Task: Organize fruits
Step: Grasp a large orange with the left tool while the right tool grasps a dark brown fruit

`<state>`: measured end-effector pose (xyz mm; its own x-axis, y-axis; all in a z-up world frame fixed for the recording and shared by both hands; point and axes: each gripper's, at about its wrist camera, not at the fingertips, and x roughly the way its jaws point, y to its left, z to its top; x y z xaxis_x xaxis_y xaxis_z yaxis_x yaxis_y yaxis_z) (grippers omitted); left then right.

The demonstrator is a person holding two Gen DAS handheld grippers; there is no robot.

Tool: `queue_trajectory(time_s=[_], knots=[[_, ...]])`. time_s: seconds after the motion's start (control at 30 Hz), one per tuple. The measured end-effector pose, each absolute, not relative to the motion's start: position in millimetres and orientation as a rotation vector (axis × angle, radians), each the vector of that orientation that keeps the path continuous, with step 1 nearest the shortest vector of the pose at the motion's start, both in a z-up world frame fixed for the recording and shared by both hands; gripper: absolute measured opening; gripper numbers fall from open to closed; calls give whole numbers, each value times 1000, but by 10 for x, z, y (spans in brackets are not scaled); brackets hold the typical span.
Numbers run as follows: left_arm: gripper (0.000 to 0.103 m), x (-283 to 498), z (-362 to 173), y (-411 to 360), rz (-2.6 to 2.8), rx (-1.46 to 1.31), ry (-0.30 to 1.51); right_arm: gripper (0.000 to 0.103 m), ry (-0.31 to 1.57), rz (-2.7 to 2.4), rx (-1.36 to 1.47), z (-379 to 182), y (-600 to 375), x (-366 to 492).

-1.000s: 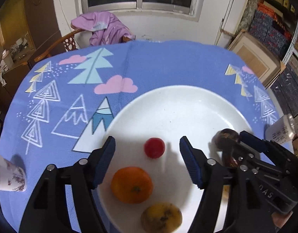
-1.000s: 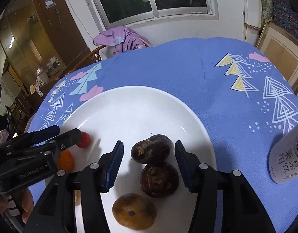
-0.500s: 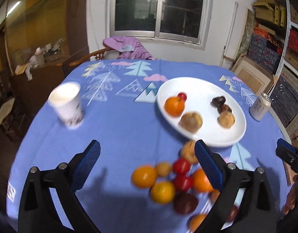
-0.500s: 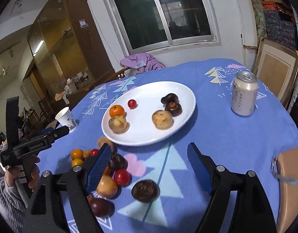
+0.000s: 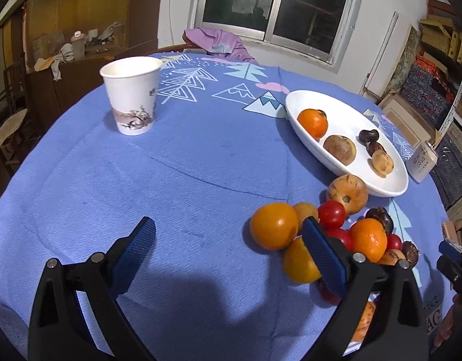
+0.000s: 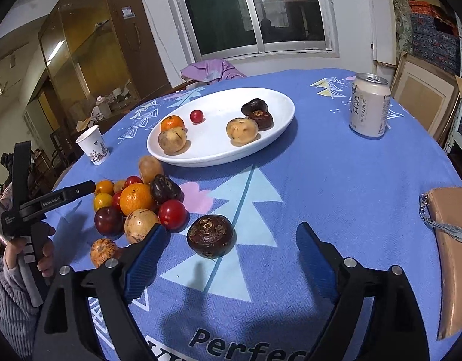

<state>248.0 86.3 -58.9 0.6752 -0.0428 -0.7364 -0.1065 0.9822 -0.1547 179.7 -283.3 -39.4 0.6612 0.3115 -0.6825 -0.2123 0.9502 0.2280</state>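
Both the right gripper (image 6: 227,258) and the left gripper (image 5: 227,255) hover with fingers spread apart, holding nothing. A dark fruit (image 6: 211,236) lies on the table (image 6: 336,186) just ahead of the right gripper, beside the loose fruit pile (image 6: 137,201). Farther back, the white plate (image 6: 215,156) holds six fruits.

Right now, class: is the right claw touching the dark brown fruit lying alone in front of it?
Apart. The right wrist view shows the right claw open, with blue cloth between both pads and the dark brown fruit.

Fruit pile (image 6: 134,204) crowds the plate's (image 6: 279,120) near-left edge.
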Motion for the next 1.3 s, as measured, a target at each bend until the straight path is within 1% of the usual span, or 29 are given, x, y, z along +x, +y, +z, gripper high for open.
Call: queue_trajectory(time_s=[0.17,0.2,0.37,0.5,0.57,0.7,0.73,0.77,0.8,0.83,1.1,1.13,1.17,1.2,1.23,1.3], knots=[[96,2571,-639,802,49,-156,835,89,802,291,150,-406,-2861,1821],[98,2582,-647,818,64,-150,839,90,807,289,158,-413,-2875,1827],[99,2524,-618,1113,134,-249,850,90,823,269,198,-442,-2961,1865],[99,2425,-566,1284,126,-338,822,90,818,272,210,-439,-2979,1870],[99,2416,-550,1273,89,-352,821,90,819,283,204,-442,-2958,1869],[98,2461,-608,1082,20,-290,871,90,827,296,204,-454,-2941,1875],[92,2471,-634,1044,18,-272,883,90,828,295,207,-455,-2945,1878],[77,2483,-655,1027,14,-265,895,90,830,294,212,-458,-2951,1881],[69,2496,-688,1030,-1,-275,912,90,831,294,217,-459,-2959,1887],[57,2509,-722,1049,-13,-295,927,90,831,296,222,-460,-2968,1888],[56,2571,-745,1068,5,-290,911,89,845,311,226,-499,-2941,1918],[53,2582,-748,1055,12,-277,909,88,849,314,229,-509,-2935,1930],[47,2589,-750,1041,18,-262,909,84,854,319,234,-518,-2933,1944],[44,2588,-754,1026,21,-250,910,79,864,331,243,-530,-2924,1969],[39,2586,-754,1017,28,-241,909,77,873,341,252,-541,-2915,1992],[38,2582,-751,1034,25,-247,910,72,889,357,267,-564,-2887,2040]])
